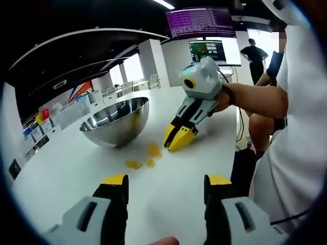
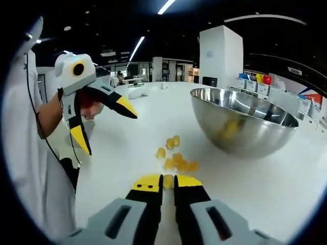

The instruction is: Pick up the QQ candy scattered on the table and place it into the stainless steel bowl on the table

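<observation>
Nearest the lens, the right gripper [image 2: 168, 182] pinched one QQ candy [image 2: 168, 180] low over the table [image 2: 265, 189], the left gripper [image 2: 104, 125] hung spread, and several candies [image 2: 176, 153] lay beside the stainless steel bowl [image 2: 242, 122], so most work remained.

Bright ceiling strip lights [image 2: 164, 6], sharp centre, fisheye bending at edges.
</observation>
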Action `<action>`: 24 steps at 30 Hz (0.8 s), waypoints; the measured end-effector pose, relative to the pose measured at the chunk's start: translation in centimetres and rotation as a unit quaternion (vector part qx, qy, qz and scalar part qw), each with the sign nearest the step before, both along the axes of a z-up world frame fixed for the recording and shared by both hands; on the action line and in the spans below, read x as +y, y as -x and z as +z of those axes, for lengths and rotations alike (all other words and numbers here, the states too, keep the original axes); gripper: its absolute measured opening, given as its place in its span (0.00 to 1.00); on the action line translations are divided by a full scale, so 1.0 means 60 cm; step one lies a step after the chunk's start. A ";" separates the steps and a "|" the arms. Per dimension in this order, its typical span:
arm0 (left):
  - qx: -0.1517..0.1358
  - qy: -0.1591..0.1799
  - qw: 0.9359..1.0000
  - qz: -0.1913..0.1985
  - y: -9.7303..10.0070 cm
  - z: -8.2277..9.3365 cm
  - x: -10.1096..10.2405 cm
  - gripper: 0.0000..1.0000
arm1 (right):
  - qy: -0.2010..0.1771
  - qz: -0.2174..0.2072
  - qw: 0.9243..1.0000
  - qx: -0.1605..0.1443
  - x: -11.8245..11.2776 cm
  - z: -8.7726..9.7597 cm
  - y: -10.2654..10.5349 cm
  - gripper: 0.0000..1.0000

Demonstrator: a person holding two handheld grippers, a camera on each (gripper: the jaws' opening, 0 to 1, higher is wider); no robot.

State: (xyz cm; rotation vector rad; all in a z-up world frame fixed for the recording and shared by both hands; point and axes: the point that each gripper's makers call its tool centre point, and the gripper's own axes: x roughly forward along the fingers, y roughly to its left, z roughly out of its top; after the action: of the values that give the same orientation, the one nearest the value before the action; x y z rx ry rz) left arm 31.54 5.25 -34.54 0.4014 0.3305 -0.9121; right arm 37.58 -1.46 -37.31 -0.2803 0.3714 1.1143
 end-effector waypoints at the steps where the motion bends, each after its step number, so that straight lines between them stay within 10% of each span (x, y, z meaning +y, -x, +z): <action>1: 0.000 0.001 1.000 0.000 0.000 0.001 0.000 0.59 | -0.001 -0.001 1.000 -0.001 -0.003 0.005 0.000 0.10; 17: 0.001 0.003 1.000 0.001 -0.002 -0.003 0.003 0.59 | -0.101 -0.115 0.981 -0.116 -0.090 0.216 -0.089 0.10; 24: 0.003 0.003 1.000 0.002 -0.002 -0.005 0.003 0.59 | -0.113 -0.142 0.976 -0.121 -0.079 0.238 -0.142 0.10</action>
State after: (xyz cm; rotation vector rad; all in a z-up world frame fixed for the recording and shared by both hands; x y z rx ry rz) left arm 31.64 5.45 -34.83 0.3917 0.3334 -0.9101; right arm 46.09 -6.18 -23.03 -0.1519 0.0629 0.8206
